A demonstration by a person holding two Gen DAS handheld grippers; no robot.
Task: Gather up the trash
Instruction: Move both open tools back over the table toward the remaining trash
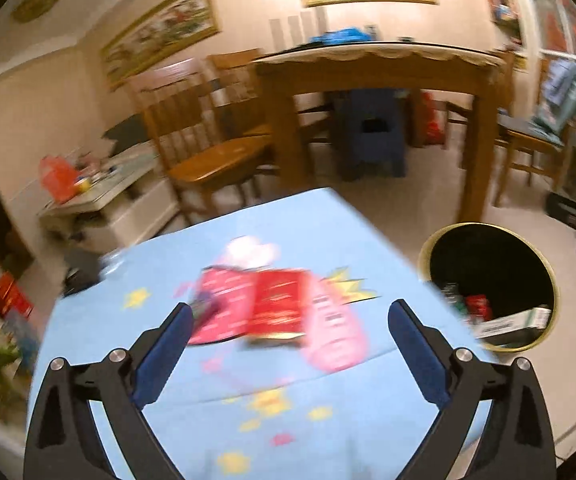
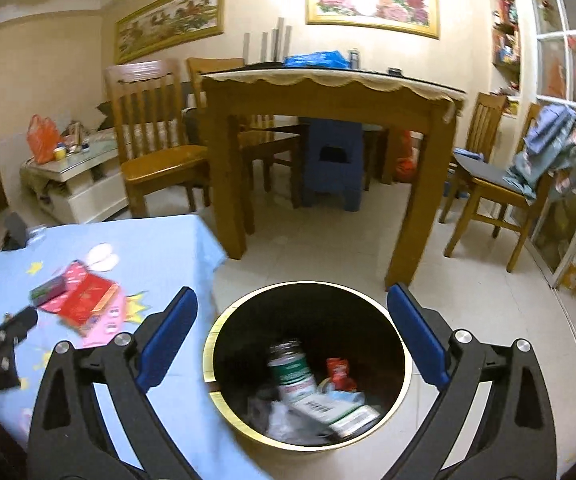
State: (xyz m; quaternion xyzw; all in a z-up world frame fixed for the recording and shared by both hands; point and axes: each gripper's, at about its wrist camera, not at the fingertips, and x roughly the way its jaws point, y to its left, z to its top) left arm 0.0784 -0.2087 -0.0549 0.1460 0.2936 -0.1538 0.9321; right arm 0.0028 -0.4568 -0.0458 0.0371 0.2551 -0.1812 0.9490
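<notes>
my bin on the floor right of the table already holds several discarded packs. red packets remain on the blue cloth. my left gripper and right gripper both gape, empty.

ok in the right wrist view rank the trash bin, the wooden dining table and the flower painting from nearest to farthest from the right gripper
1. Trash bin, on the floor directly below the open right gripper.
2. Wooden dining table, standing beyond the bin, mid-room.
3. Flower painting, on the back wall above the table.
</notes>
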